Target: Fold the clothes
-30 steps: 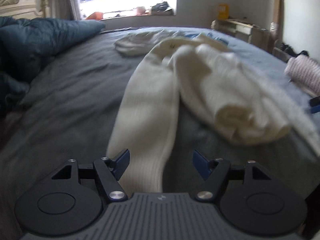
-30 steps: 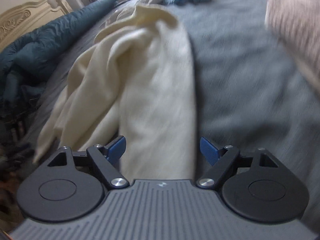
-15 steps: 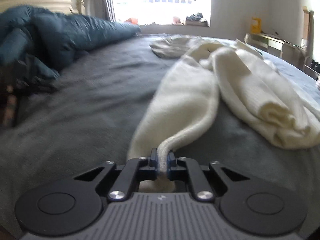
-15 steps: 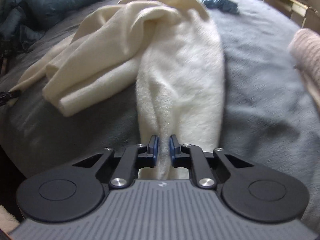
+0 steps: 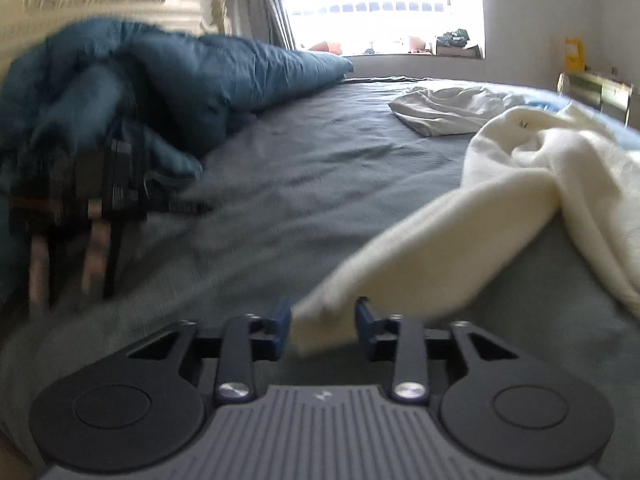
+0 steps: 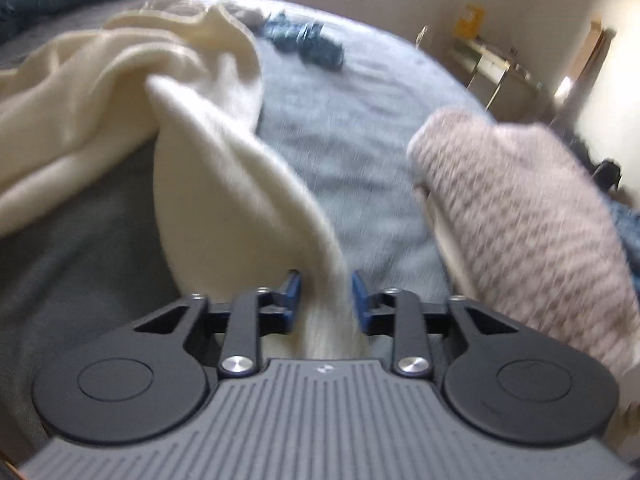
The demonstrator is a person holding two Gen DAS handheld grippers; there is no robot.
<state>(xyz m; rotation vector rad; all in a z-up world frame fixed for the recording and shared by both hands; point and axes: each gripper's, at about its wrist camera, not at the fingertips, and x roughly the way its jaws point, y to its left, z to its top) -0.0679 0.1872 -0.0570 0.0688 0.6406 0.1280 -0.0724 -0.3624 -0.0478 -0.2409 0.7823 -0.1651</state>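
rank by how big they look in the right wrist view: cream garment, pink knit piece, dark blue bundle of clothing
1. cream garment, which fills most of the left half.
2. pink knit piece; it lies close to the camera, so its true size is unsure.
3. dark blue bundle of clothing, small and far up the bed.

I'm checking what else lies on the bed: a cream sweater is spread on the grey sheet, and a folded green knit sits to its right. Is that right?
Not quite: the folded knit is pinkish, not green, as the right wrist view shows. The rest holds: the cream sweater is spread on the grey sheet, and the knit sits to its right.
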